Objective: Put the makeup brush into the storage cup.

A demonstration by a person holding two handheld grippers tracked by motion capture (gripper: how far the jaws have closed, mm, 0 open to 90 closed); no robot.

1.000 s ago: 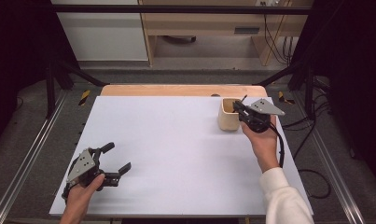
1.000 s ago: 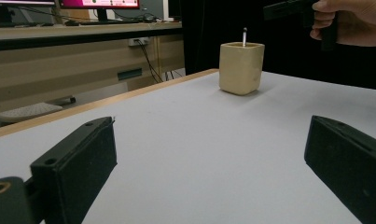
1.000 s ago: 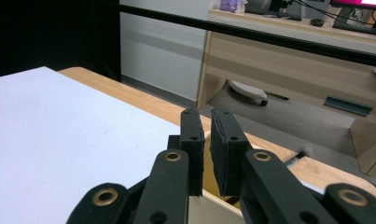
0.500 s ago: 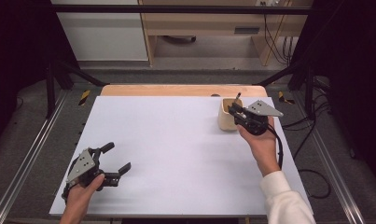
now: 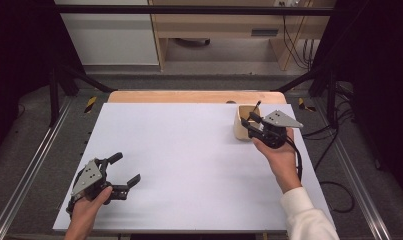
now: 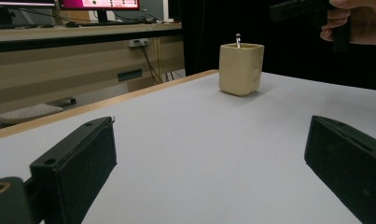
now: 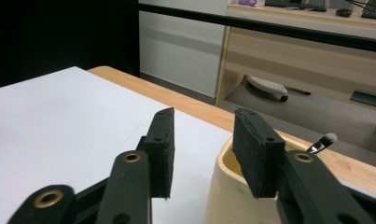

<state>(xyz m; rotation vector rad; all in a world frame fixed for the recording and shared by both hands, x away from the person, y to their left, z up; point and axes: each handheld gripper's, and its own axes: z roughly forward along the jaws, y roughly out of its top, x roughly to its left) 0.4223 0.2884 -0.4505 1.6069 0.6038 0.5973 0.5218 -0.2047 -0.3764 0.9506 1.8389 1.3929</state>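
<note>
A white-topped wooden table (image 5: 189,150) carries a cream square ceramic cup (image 5: 243,123) at its far right, a thin dark brush (image 7: 322,143) inside. The right gripper (image 5: 250,120), half open and empty, hovers at the cup's rim; the left gripper (image 5: 125,169), wide open and empty, rests near-left.

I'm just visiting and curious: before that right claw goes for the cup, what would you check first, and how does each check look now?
1. Right claw open: ok, jaws apart in the right gripper view.
2. Claw lined up on the cup wall: ok, one jaw stands outside the rim, the other over the opening.
3. Cup upright: ok.
4. Brush clear of the jaws: cannot tell, its tip sits close behind the jaw over the opening.
5. Left claw out of the way: ok, open, at the near left of the table.
</note>
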